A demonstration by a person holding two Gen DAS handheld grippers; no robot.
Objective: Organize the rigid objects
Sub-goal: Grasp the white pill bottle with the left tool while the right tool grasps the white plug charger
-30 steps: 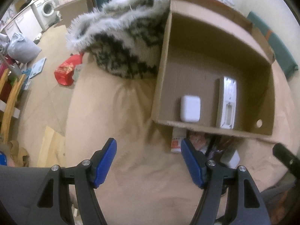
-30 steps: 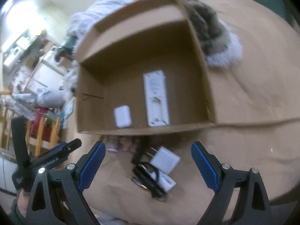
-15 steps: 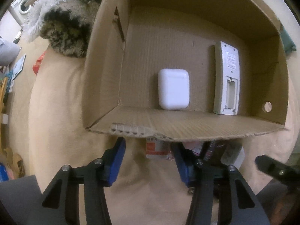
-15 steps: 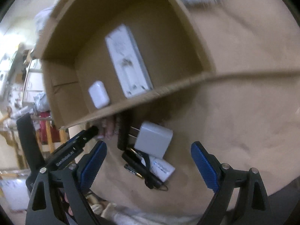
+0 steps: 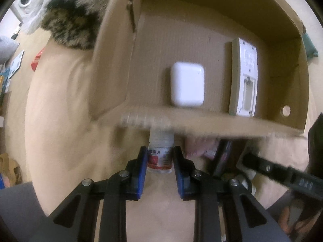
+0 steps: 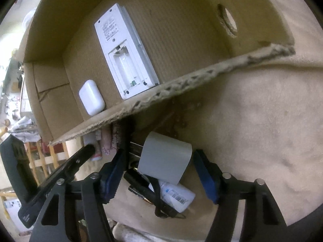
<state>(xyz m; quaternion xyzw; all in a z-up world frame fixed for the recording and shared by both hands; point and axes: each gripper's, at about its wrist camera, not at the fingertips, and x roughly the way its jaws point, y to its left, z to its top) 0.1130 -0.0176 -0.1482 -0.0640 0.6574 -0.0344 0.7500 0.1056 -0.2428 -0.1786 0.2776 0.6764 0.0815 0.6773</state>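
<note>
My left gripper (image 5: 160,157) is shut on a small white pill bottle (image 5: 160,153) with a red label, lying just in front of the cardboard box (image 5: 201,125). Inside the box lie a white earbud case (image 5: 187,86) and a white remote (image 5: 244,76), back up with its battery bay open. My right gripper (image 6: 159,161) is open, its blue fingers on either side of a grey wall charger (image 6: 164,159) without touching it. The box (image 6: 181,86), earbud case (image 6: 91,97) and remote (image 6: 125,50) also show in the right wrist view.
Beside the charger lie a white tube (image 6: 175,195), a black strap (image 6: 155,193) and a pinkish item (image 6: 106,141), all on a tan blanket (image 6: 262,131). A fluffy black-and-white throw (image 5: 68,20) lies left of the box. The other gripper (image 5: 282,177) sits at the right.
Both grippers have moved in toward the box's front. The left jaws closed from wide open onto the pill bottle. The right jaws narrowed around the charger.
</note>
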